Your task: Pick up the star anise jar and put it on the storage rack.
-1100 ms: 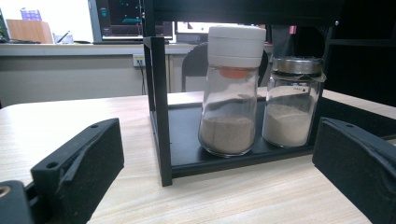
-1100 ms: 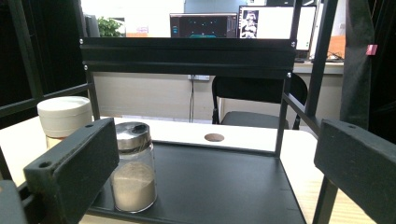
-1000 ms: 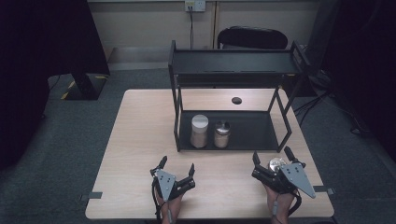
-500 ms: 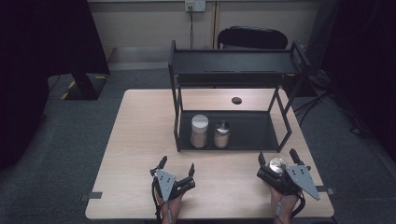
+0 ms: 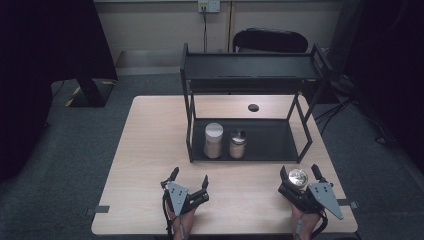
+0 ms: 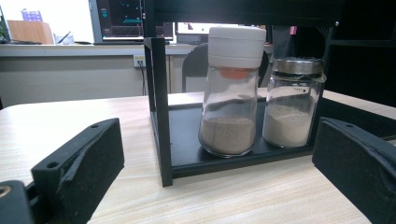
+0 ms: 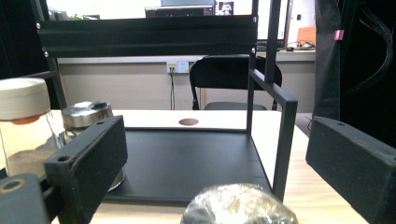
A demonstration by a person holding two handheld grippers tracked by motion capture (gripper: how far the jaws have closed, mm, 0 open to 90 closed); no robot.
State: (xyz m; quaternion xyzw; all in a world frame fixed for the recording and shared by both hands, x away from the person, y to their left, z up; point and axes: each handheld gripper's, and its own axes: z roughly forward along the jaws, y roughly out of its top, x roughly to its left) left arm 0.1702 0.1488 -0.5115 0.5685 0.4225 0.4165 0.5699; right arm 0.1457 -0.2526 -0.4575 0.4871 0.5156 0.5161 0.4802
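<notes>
A silver-lidded jar (image 5: 298, 177) sits between the right tool's (image 5: 300, 174) spread jaws.

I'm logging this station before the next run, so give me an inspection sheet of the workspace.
Surface: light wooden table, with a dark round spot at the back.
Job's things: silver-topped jar between the right gripper's jaws; white-capped jar and metal-lidded jar on the black rack's bottom shelf.
Clutter: nothing seen.
Grippers: left gripper open, empty; right gripper open around the jar.
Cables: one trails from each gripper.
Surroundings: black chair, wall outlet.
</notes>
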